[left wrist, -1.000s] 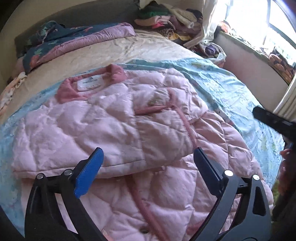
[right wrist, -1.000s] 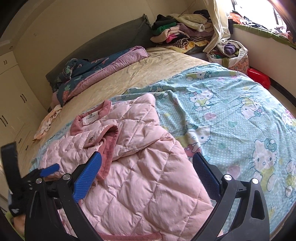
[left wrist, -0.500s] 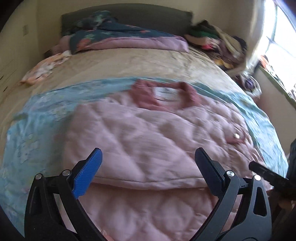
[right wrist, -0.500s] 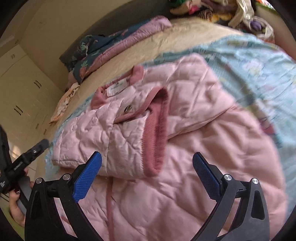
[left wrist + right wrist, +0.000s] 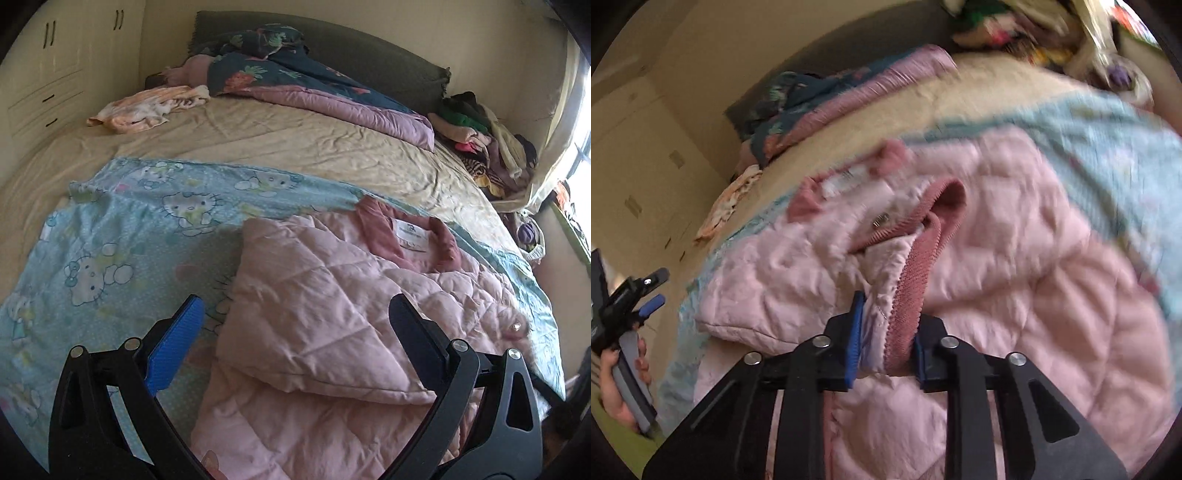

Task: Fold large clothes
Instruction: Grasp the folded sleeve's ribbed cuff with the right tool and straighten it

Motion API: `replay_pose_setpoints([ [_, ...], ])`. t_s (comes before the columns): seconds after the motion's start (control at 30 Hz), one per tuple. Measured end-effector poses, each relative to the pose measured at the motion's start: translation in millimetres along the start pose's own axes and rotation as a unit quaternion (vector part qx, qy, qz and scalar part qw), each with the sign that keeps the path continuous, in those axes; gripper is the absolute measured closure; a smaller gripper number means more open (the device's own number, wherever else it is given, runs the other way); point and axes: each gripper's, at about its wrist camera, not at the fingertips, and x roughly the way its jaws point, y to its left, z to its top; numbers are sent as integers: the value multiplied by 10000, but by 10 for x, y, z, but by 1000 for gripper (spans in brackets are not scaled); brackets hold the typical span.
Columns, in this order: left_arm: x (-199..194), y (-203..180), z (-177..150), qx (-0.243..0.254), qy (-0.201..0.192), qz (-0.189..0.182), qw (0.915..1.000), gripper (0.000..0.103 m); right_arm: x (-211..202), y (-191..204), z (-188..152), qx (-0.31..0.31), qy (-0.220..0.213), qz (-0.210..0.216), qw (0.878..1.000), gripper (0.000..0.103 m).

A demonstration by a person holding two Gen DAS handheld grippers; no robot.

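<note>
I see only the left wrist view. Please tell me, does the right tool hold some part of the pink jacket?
Observer: Yes. The right tool has just closed its jaws on the ribbed cuff of the pink jacket.
Operator: Where does this cuff lie?
Observer: Over the jacket's front, close to a metal snap.
Operator: Is my left tool visible there?
Observer: Yes, the left tool is at the left edge, open and empty, held by a hand beside the bed.

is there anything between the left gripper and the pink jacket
Nothing visible. The left gripper is open above the folded edge of the pink jacket, with only the blue cartoon sheet beside it.
</note>
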Motion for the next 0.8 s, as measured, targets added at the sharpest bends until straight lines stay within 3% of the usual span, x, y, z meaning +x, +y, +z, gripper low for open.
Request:
replay_pose_setpoints([
  [0.17, 48, 55, 55, -110, 24, -73, 9999, 10, -387, 454, 544, -1244, -682, 37, 9899, 86],
  [0.33, 131, -99, 116, -26, 18, -166, 9999, 10, -478, 502, 969, -1780, -1071, -172, 9780, 86],
  [0.47, 297, -284, 106, 173, 189, -211, 9995, 10, -269, 213, 1004, -1686, -894, -433, 9807, 86],
  [0.8, 630, -715, -37, 511, 552, -394, 9964, 10, 287, -308, 576, -1122, -107, -797, 9904, 84],
])
